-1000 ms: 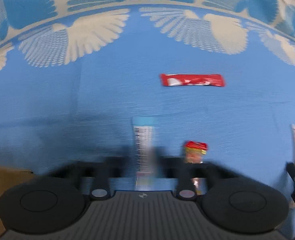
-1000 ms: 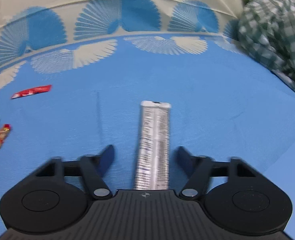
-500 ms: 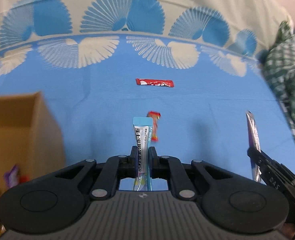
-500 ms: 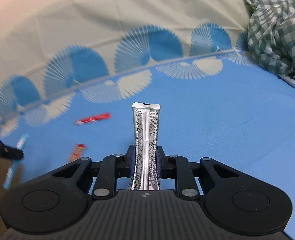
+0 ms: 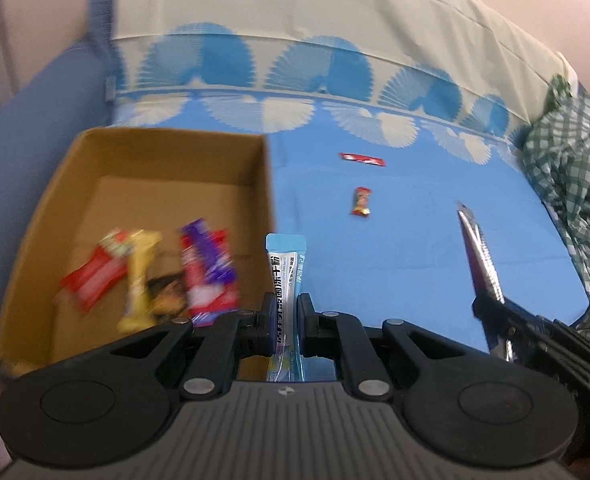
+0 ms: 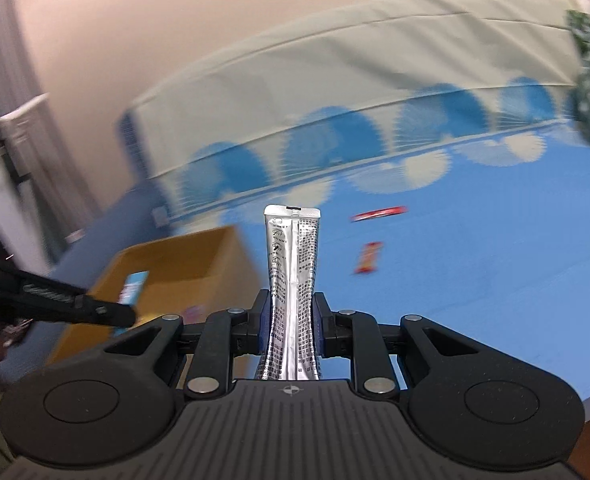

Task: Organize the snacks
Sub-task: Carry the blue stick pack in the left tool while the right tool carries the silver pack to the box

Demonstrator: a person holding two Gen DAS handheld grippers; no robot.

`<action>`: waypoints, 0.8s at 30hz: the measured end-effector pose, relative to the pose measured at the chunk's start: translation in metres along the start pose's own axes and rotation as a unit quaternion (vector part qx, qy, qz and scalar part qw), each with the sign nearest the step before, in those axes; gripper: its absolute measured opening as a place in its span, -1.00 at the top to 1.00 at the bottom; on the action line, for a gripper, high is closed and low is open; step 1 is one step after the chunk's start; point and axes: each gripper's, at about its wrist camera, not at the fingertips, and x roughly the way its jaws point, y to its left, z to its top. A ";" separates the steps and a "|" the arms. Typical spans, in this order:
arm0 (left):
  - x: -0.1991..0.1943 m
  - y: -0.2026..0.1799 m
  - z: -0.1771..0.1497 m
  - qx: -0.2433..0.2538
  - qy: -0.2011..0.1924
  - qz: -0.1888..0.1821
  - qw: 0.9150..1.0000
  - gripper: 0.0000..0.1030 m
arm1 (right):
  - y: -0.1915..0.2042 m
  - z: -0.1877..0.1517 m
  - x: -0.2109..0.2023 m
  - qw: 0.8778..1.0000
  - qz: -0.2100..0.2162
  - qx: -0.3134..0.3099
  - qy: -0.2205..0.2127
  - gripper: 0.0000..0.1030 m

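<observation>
With a few wrappers already in the cardboard box (image 5: 263, 184), it's maybe half done: two red snacks (image 5: 361, 201) are left on the blue sheet (image 5: 395, 264). The left gripper (image 5: 286, 316) is clamped on a blue sachet (image 5: 286, 264) right by the box's edge, and the right gripper (image 6: 292, 322) pinches a silver sachet (image 6: 292, 256).

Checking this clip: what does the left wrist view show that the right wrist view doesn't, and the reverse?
Only left: the snacks lying inside the cardboard box, and the left claw shut on the blue sachet.

Only right: the silver sachet's printed face, pinched in the right claw.

Both: the box, the long red wrapper and the small red-yellow candy on the blue sheet.
</observation>
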 end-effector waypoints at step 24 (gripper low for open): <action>-0.103 0.067 -0.084 -0.063 -0.064 0.018 0.996 0.80 | 0.127 -0.047 -0.061 0.989 0.066 -0.131 0.019 0.57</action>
